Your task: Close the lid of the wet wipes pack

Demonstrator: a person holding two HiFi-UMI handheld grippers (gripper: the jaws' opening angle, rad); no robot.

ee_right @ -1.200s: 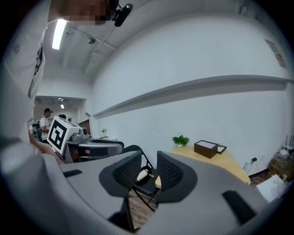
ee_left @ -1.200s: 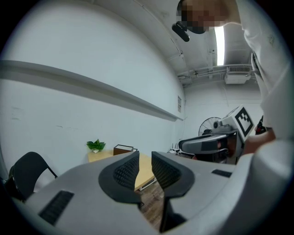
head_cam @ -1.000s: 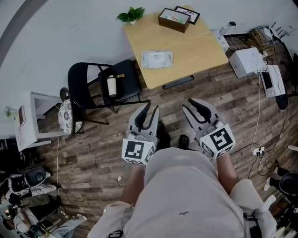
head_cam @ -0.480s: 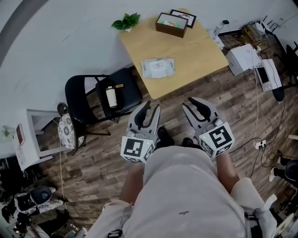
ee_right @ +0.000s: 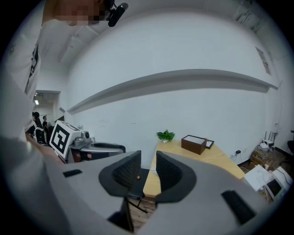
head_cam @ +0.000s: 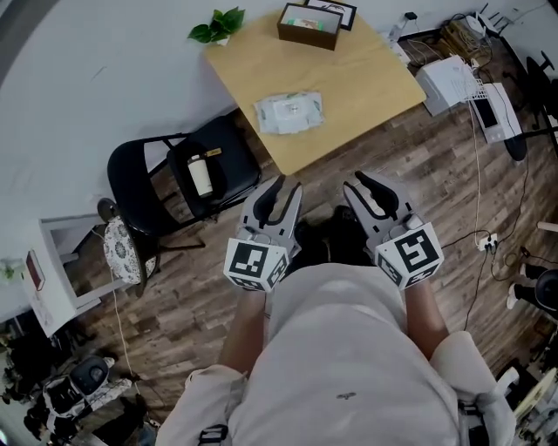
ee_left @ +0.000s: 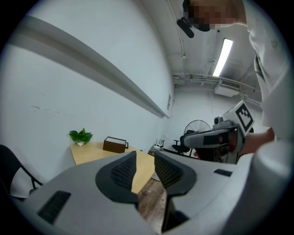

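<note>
The wet wipes pack (head_cam: 289, 113), white and flat, lies near the front edge of the light wooden table (head_cam: 357, 78); its lid is too small to make out. Both grippers hang over the wooden floor, well short of the table and pointing toward it. My left gripper (head_cam: 283, 186) is open, with a narrow gap between its pads (ee_left: 120, 170) and nothing in it. My right gripper (head_cam: 359, 183) is open too, its pads (ee_right: 169, 170) apart and nothing between them. Each gripper view shows the other gripper beside it: the right gripper (ee_left: 206, 137) and the left gripper (ee_right: 98, 148).
A brown box (head_cam: 309, 24), a picture frame (head_cam: 331, 7) and a small plant (head_cam: 216, 24) stand at the table's far side. A black folding chair (head_cam: 139, 174) with a bottle (head_cam: 200, 174) stands left of the table. White boxes (head_cam: 449, 78) and cables lie right.
The person has stepped toward the table, carrying both grippers forward. The chair now sits closer to the left gripper. Both sets of jaws stay apart and empty.
</note>
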